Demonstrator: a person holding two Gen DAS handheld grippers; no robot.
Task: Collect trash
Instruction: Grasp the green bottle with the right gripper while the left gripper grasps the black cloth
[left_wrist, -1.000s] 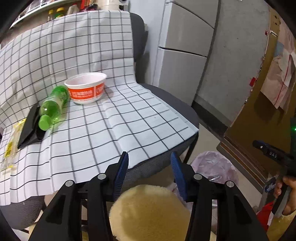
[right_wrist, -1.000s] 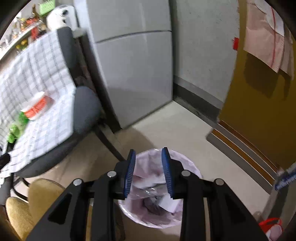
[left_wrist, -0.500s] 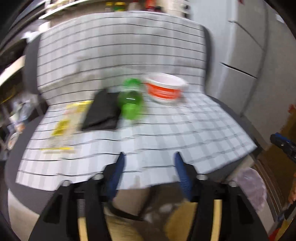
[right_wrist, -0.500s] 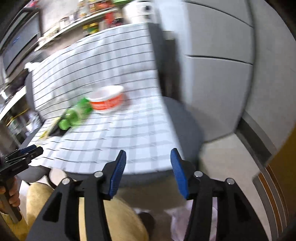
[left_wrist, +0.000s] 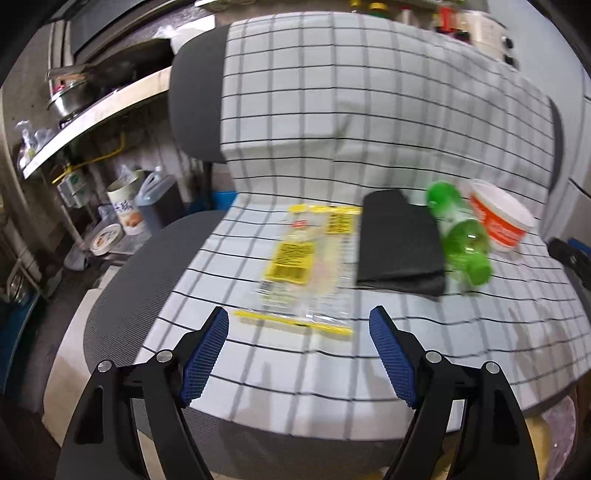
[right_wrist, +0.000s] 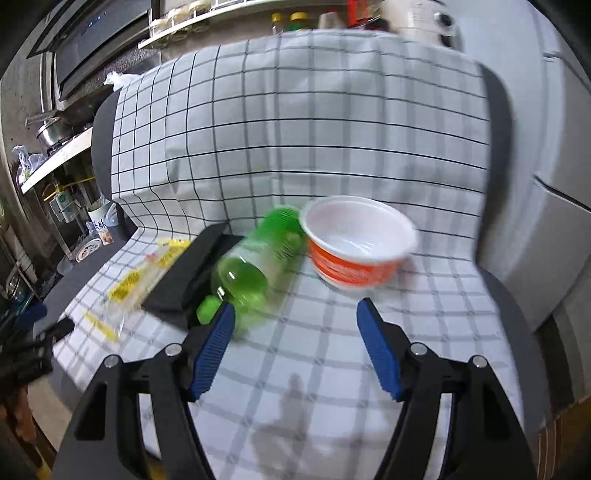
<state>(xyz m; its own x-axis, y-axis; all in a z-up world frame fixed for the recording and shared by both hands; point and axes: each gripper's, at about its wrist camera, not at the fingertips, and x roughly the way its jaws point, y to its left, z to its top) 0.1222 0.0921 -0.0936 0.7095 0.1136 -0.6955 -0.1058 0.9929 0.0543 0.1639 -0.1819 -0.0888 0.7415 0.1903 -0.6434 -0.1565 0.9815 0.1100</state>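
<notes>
Blue-padded tongs on both sides have just been spreading and now stand released with nothing between them; a second ago the right tongs (right_wrist: 295, 347) hung over a lined bin on the floor, and now both pairs face the chair. Its checked cloth (left_wrist: 369, 129) carries the trash in a row: a clear yellow-printed wrapper (left_wrist: 310, 258), a black folded pouch (left_wrist: 400, 243), a green bottle (right_wrist: 255, 266) lying on its side with its base touching an empty orange-and-white bowl (right_wrist: 354, 243). The left tongs (left_wrist: 299, 354) hang just before the wrapper. The bottle's cap end sits just beyond the right tongs' left pad. Both views are motion-blurred.
</notes>
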